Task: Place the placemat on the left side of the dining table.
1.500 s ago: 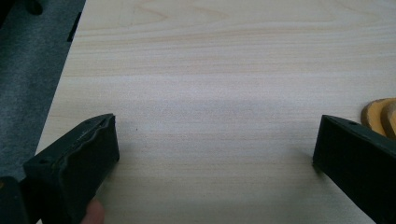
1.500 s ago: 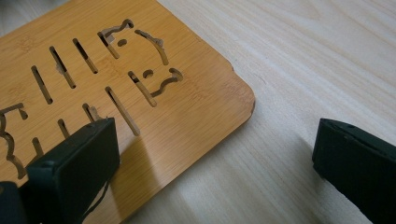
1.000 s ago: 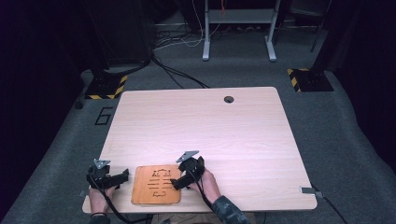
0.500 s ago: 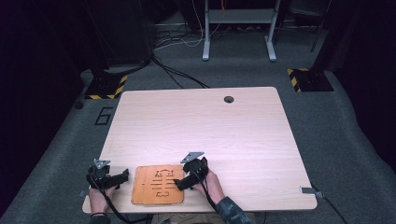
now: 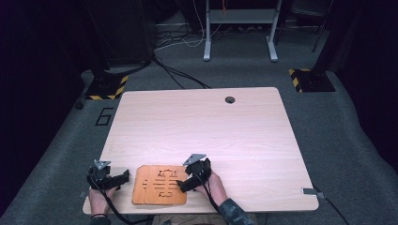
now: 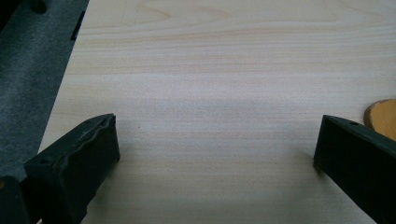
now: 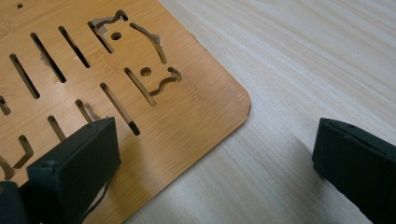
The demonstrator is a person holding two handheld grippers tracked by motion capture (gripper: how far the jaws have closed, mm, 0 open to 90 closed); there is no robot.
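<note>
The flat orange-brown wooden board with cut-out slots (image 5: 159, 184) lies on the light wooden table (image 5: 202, 126), at its near edge, towards the near left corner. The right gripper (image 5: 187, 180) has its jaws spread wide over the board's right corner, one jaw above the wood, the other above the bare table. The left gripper (image 5: 123, 177) rests just beside the board's left side, jaws spread wide and holding nothing.

Slotted bamboo board (image 5: 159, 184) — flat, near table edge
</note>
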